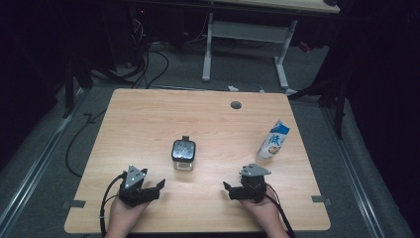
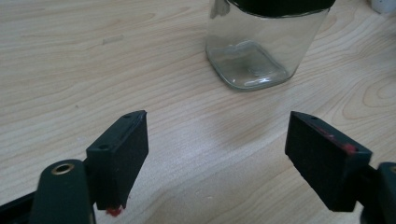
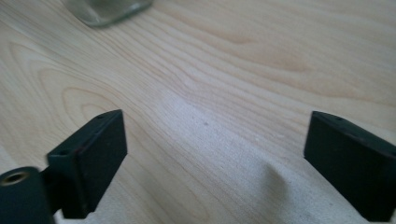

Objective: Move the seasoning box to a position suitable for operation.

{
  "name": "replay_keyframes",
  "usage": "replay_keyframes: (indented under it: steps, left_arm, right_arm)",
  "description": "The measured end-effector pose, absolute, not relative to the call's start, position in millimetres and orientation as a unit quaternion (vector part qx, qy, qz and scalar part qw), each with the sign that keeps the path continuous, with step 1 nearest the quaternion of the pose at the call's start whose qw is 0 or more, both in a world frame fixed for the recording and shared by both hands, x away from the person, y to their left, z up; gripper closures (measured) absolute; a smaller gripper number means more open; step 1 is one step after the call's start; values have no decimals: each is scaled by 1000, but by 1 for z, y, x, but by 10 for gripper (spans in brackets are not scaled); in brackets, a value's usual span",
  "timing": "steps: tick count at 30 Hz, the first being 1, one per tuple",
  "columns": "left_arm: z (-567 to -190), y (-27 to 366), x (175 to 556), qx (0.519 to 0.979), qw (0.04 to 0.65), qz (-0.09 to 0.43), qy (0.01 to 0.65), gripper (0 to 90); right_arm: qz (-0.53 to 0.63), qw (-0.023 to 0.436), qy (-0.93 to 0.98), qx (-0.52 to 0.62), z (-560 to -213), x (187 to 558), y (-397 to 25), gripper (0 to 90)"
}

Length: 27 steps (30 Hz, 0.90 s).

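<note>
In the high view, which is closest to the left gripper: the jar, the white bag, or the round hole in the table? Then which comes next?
From the left gripper:
1. Jar, mid-table, just ahead to its right.
2. Round hole, near the far edge.
3. White bag, far right side.

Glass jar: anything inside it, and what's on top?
The glass jar looks empty through its clear walls, base showing bare. A dark lid sits on top; whatever lies just under the lid can't be seen.

Both hands enter from the bottom edge of the high view, left gripper (image 1: 159, 186) lower left, right gripper (image 1: 227, 187) lower right, jaws spread wide, pointing inward.
</note>
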<state>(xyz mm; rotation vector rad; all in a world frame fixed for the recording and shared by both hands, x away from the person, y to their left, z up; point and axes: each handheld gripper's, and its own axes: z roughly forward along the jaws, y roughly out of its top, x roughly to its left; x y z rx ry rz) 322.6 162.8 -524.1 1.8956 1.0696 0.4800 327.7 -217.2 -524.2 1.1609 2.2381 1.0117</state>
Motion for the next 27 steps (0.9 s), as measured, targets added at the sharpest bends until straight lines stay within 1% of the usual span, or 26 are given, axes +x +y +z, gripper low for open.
replay_keyframes:
  steps: [5, 6, 9, 12, 13, 14, 15, 16, 17, 18, 20, 22, 27]
  left_arm:
    - [-522, 165, 320, 753, 457, 184, 436, 248]
    - [-521, 164, 320, 753, 459, 185, 433, 253]
    - [-519, 165, 320, 753, 461, 190, 429, 261]
    - [-518, 171, 319, 746, 474, 192, 426, 310]
    - [-518, 171, 319, 746, 474, 192, 426, 330]
    - [-517, 174, 318, 744, 480, 195, 423, 346]
    - [-517, 175, 318, 742, 483, 195, 423, 346]
    - [-517, 177, 317, 741, 484, 193, 423, 361]
    - [-517, 178, 317, 741, 486, 191, 422, 361]
    - [-517, 179, 317, 745, 481, 194, 419, 381]
    - [-517, 179, 317, 747, 479, 196, 418, 388]
    - [-516, 180, 318, 741, 486, 182, 427, 392]
    - [-517, 177, 319, 736, 487, 184, 433, 398]
  right_arm:
    - [380, 208, 797, 421, -521, 324, -223, 114]
    - [383, 203, 793, 427, -522, 323, -226, 139]
    - [386, 211, 791, 426, -523, 321, -227, 158]
    - [391, 213, 786, 430, -521, 320, -229, 201]
    - [391, 213, 786, 430, -521, 320, -229, 201]
    - [397, 211, 782, 432, -520, 320, -231, 230]
    - [397, 211, 782, 432, -520, 320, -231, 230]
    - [404, 210, 778, 433, -521, 320, -233, 263]
    - [404, 210, 778, 433, -521, 320, -233, 263]
    - [403, 205, 779, 434, -521, 321, -233, 281]
    - [406, 202, 779, 432, -520, 321, -233, 299]
    - [405, 203, 782, 428, -520, 319, -232, 313]
    - [406, 200, 785, 424, -520, 319, -232, 318]
